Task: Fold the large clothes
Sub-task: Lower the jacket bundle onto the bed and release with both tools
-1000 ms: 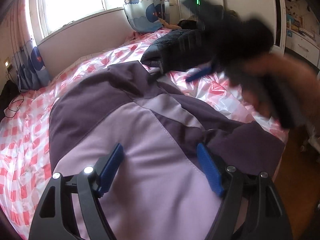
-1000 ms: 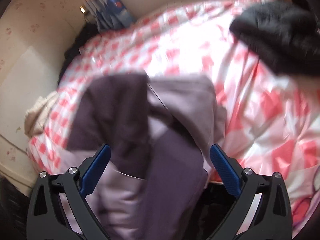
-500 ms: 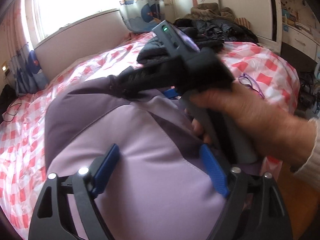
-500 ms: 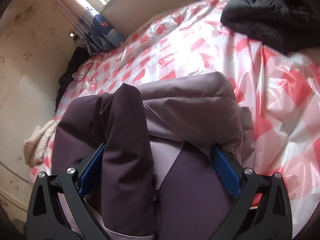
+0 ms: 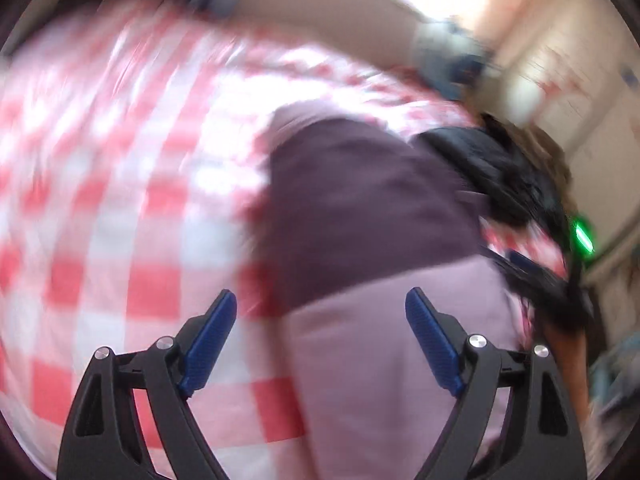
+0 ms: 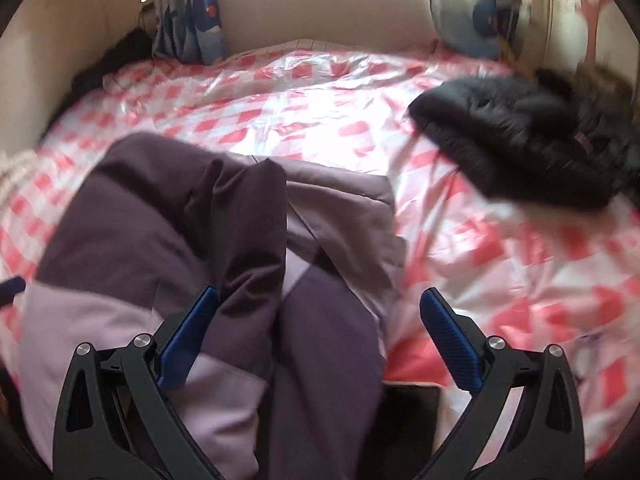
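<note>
Checked bedspread (image 6: 500,264) beside purple jacket (image 6: 248,240) edge.

A home bedroom: bed (image 6: 320,92) under a glossy red-and-white checked cover, padded headboard (image 6: 320,16) below a window, patterned curtains (image 6: 200,24), clothes (image 6: 520,140) heaped on the bedding.

No text, label, brand or number can be read anywhere (both views are blurred by motion).
</note>
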{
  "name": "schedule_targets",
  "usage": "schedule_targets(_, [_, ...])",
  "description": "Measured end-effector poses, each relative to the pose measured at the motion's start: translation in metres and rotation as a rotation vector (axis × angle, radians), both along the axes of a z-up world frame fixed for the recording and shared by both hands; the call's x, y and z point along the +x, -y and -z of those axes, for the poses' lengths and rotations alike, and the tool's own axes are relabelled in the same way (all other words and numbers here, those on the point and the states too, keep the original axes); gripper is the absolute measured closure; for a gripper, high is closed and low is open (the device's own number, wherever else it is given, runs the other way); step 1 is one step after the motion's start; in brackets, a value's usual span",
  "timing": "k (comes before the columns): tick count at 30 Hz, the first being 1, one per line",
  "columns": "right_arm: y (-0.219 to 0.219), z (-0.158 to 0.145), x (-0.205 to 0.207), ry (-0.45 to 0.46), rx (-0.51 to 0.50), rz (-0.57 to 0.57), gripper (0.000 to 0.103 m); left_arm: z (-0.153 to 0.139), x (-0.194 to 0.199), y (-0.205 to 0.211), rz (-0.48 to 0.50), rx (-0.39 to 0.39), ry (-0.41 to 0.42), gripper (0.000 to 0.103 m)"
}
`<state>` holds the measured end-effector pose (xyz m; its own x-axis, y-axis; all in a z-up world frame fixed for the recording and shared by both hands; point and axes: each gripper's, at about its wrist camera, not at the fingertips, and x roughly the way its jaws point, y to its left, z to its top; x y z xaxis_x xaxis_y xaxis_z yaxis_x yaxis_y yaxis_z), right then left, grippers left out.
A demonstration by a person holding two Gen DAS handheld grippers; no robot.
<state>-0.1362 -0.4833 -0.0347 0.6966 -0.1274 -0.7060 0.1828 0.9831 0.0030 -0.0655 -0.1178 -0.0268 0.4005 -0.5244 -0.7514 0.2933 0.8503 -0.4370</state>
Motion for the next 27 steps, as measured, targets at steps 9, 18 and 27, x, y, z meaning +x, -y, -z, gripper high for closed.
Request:
schedule_targets(9, [-0.001, 0.025, -0.005, -0.030, -0.027, 0.084, 0.007, 0.054, 0.033, 0.036, 0.124, -0.306, -0.236, 0.005])
schedule_targets(18, [0.005, 0.042, -0.005, 0.101, 0.367, 0.076, 0.007, -0.040, -0.020, 0.071, 0.215, 0.031, 0.230, 0.026])
schedule_targets(27, [-0.183, 0.049, 0.112, 0.022, 0.471, -0.278, 0.007, -0.060, -0.007, -0.105, -0.141, 0.252, 0.244, 0.026])
